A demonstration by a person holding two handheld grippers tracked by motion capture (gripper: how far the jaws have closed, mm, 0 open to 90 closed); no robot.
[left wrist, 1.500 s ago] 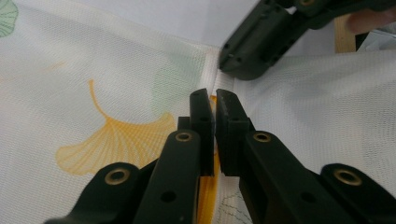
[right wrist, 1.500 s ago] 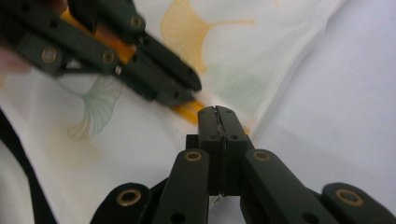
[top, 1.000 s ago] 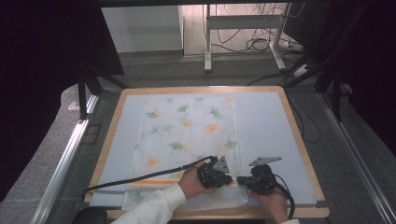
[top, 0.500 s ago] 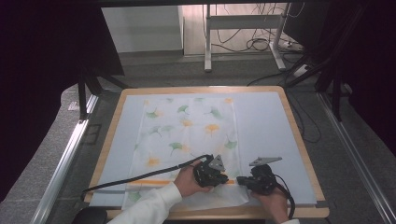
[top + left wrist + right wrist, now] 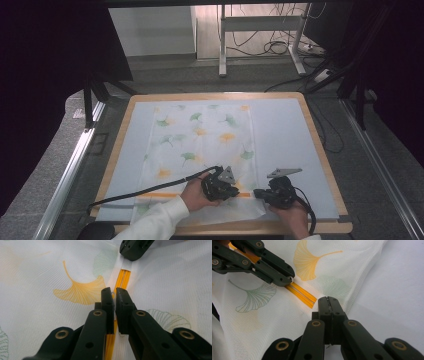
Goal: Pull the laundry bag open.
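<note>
Here the white cloth (image 5: 200, 145) with green and yellow ginkgo leaves lies spread on the pale blue mat (image 5: 285, 130) of the wooden-rimmed table (image 5: 320, 150), a little to the left of the middle, and its near end reaches almost to the front rim. Near that end an orange stripe (image 5: 165, 194) runs across the cloth.

The left gripper (image 5: 235, 190) is low over the near part of the cloth, held by the left hand (image 5: 195, 195) in a white sleeve (image 5: 150, 225). In the left gripper view its two black jaws are nearly together and they pinch a thin fold of the cloth (image 5: 75, 290) right at the orange stripe (image 5: 122, 280), so it is clenched on the fabric.

The right gripper (image 5: 257, 192) is just beside it, at the near right corner of the cloth, in the right hand (image 5: 292, 217). In the right gripper view its jaws are pressed fully together on the edge of the cloth (image 5: 274, 315), where the orange stripe (image 5: 302, 296) ends, and the fabric rises a little toward them. In this view the left gripper (image 5: 290, 279) is seen close by, also on the stripe.

The two grippers are near each other, but apart. A black cable (image 5: 150, 190) goes from the left gripper over the cloth to the left front corner of the table
</note>
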